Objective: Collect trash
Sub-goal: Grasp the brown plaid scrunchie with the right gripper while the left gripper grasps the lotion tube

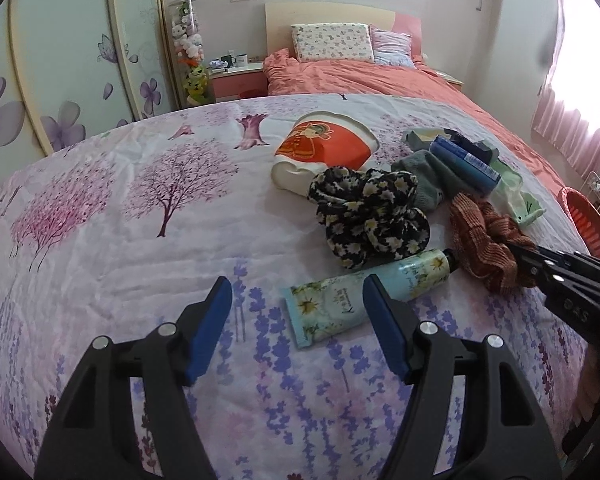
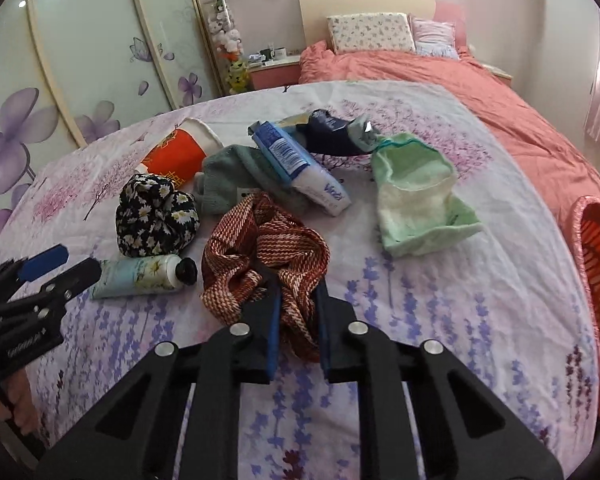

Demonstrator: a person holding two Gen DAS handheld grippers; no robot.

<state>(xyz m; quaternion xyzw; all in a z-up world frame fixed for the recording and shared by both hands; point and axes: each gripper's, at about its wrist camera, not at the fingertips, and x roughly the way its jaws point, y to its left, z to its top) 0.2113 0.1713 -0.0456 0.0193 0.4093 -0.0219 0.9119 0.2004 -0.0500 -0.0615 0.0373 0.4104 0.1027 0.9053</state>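
A pile lies on the flowered quilt [image 1: 140,264]. My right gripper [image 2: 298,296] is shut on a rust-red woven cloth [image 2: 260,248], which also shows in the left wrist view [image 1: 484,236]. My left gripper [image 1: 298,300] is open, just left of a pale blue hand-cream tube [image 1: 364,296] with a black cap, also seen from the right wrist [image 2: 140,276]. Behind lie a black daisy-print cloth [image 2: 156,216], a crushed orange paper cup [image 2: 176,152], a blue tissue pack [image 2: 296,164], a grey-green sock [image 2: 236,176], a dark wrapper [image 2: 332,132] and a pale green cloth [image 2: 416,196].
An orange plastic basket [image 2: 596,256] stands off the bed's right edge. A pink duvet [image 2: 440,76] and pillows [image 2: 370,32] lie at the head. A bedside table [image 2: 274,70] and wardrobe doors [image 2: 60,80] stand at left.
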